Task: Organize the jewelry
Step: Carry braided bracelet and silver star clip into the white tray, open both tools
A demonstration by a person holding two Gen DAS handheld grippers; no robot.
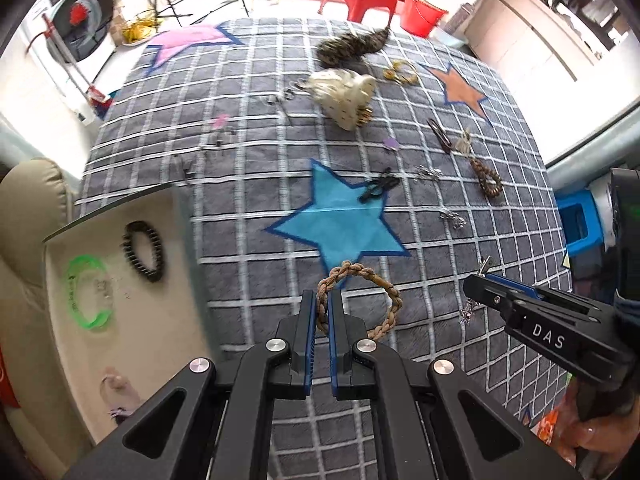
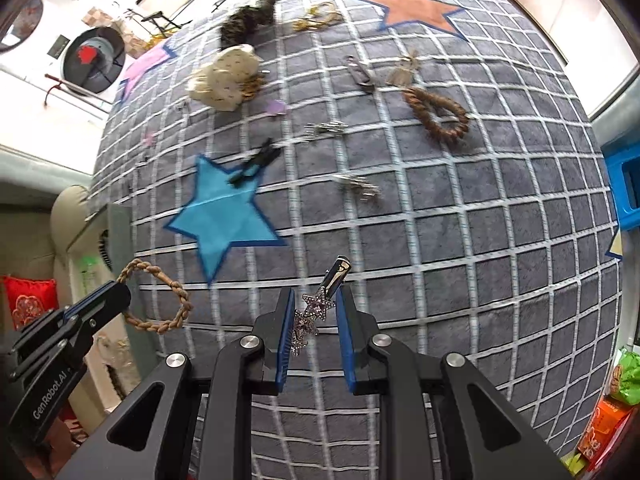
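Note:
My left gripper [image 1: 322, 296] is shut on a brown braided ring [image 1: 384, 292], which hangs above the grey checked rug [image 1: 440, 248]. The same ring [image 2: 176, 292] shows in the right wrist view, pinched by the left gripper [image 2: 116, 292]. My right gripper [image 2: 316, 300] is shut on a rhinestone star hair clip [image 2: 316, 308], held slantwise between the blue pads, clear of the rug. A white box [image 1: 160, 340] at the left holds a black ring [image 1: 144, 252] and a green bracelet [image 1: 86, 292]. In the left wrist view the right gripper [image 1: 476, 280] is at the right.
Scattered on the rug are a cream hair piece [image 1: 344, 96], a dark feathery piece [image 1: 352, 46], a gold item [image 1: 400, 72], a brown braided loop [image 2: 438, 114], a black clip [image 2: 256, 166] and silver clips [image 2: 360, 186]. A blue stool [image 1: 576, 224] stands off the right edge.

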